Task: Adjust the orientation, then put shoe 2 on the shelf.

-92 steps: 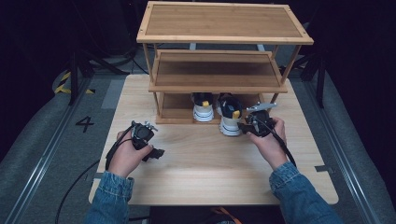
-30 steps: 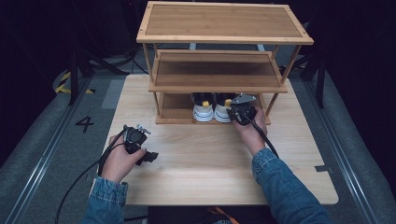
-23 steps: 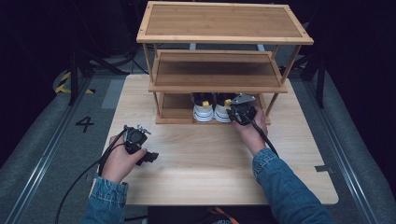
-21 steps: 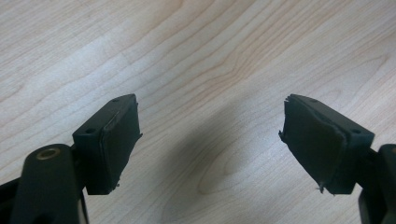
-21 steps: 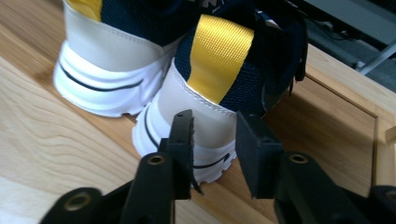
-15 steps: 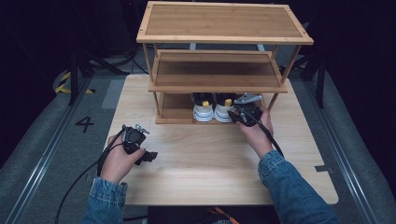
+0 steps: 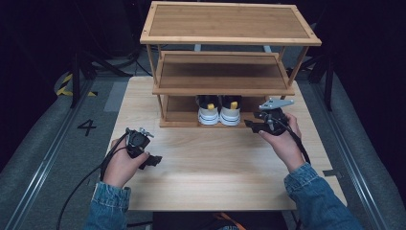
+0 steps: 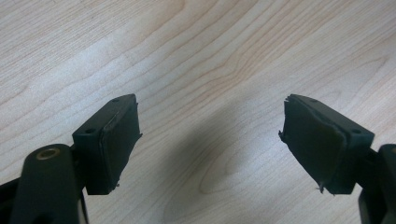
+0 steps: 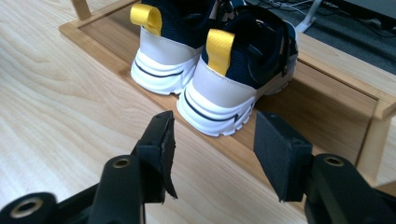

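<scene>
Two navy and white shoes with yellow heel tabs stand side by side on the bottom shelf of a wooden rack point(image 7: 177, 122), heels toward me: the left shoe point(image 7: 208, 113) point(image 9: 161, 53) and the right shoe point(image 7: 230, 113) point(image 9: 233, 88). My right gripper point(image 7: 251, 125) point(image 9: 212, 135) hovers just right of the right shoe's heel. Its jaws have just been opening and stand apart with nothing between them. My left gripper point(image 7: 154, 160) point(image 8: 210, 121) rests open over the bare tabletop point(image 8: 196, 51) at the front left.
The rack has a middle shelf point(image 7: 222, 76) and a top shelf point(image 7: 230, 21) that overhang the shoes. Its right post point(image 9: 373, 140) stands close to my right gripper. The table's front edge point(image 7: 215, 206) lies near the sleeves.
My right gripper has let go of the right shoe on the bottom shelf, opened, and drawn back to the right and a little up. The left hand has stayed put.
</scene>
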### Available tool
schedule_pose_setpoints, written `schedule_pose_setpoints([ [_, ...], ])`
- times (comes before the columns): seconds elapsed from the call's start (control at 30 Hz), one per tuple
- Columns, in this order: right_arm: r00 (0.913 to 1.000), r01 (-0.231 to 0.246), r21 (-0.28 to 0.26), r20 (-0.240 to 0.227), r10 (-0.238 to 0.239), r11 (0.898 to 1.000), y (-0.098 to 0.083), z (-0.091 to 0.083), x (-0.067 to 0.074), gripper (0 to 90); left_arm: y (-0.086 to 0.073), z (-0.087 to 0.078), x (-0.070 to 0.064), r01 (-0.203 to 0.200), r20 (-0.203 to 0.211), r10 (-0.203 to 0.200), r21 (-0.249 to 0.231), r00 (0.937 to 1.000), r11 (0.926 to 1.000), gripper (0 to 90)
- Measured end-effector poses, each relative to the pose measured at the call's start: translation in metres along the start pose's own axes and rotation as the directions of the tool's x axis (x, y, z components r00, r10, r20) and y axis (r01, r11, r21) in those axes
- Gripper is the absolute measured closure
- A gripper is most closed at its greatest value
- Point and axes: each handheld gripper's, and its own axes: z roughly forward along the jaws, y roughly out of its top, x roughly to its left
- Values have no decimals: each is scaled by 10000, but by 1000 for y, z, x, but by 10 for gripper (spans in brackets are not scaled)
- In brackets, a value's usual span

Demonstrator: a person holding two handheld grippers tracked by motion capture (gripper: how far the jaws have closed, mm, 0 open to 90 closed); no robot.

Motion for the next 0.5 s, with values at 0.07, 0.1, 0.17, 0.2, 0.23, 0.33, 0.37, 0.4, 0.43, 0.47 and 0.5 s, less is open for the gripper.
schedule_pose_setpoints([
  [0.07, 10000, 24, 29, -2, -24, 10000, -1, -3, -1, 486, 1, 1, 0, 4, 16, -4, 13, 10000, 10000, 195],
  [0.1, 10000, 16, 47, -7, -16, 10000, -3, -6, -2, 485, 1, 1, 0, -75, 58, 75, 45, 10000, 10000, 195],
  [0.17, 10000, 11, 90, -27, -11, 10000, -6, -11, -4, 475, 3, 3, 0, -75, 109, 75, 22, 9999, 10000, 195],
  [0.2, 10000, 8, 127, -32, -7, 9999, -8, -14, -6, 471, 4, 3, 0, -50, 90, 50, 36, 9999, 10000, 195],
  [0.23, 10000, -49, 149, -39, 49, 9999, -10, -16, -7, 465, 6, 3, 2, -164, 84, 163, 34, 9998, 9999, 195],
  [0.33, 9998, -209, 236, -61, 210, 9995, -18, -25, -14, 450, 8, 4, 3, -199, 85, 200, -44, 9998, 9998, 194],
  [0.37, 9995, -301, 229, -31, 302, 9993, -22, -28, -17, 441, 8, 4, 3, -228, 69, 228, -51, 9997, 9997, 194],
  [0.4, 9993, -370, 259, -16, 371, 9990, -25, -30, -20, 435, 8, 4, 3, -228, 69, 228, -51, 9997, 9997, 194],
  [0.43, 9989, -475, 323, 19, 474, 9984, -29, -32, -25, 434, 8, 4, 4, -297, 35, 297, -99, 9996, 9995, 193],
  [0.47, 9986, -516, 310, 73, 514, 9982, -32, -34, -29, 428, 8, 4, 4, -235, 81, 236, -145, 9997, 9996, 193],
  [0.5, 9982, -599, 281, 89, 597, 9978, -35, -36, -32, 419, 8, 3, 4, -295, 57, 296, -141, 9995, 9995, 193],
])
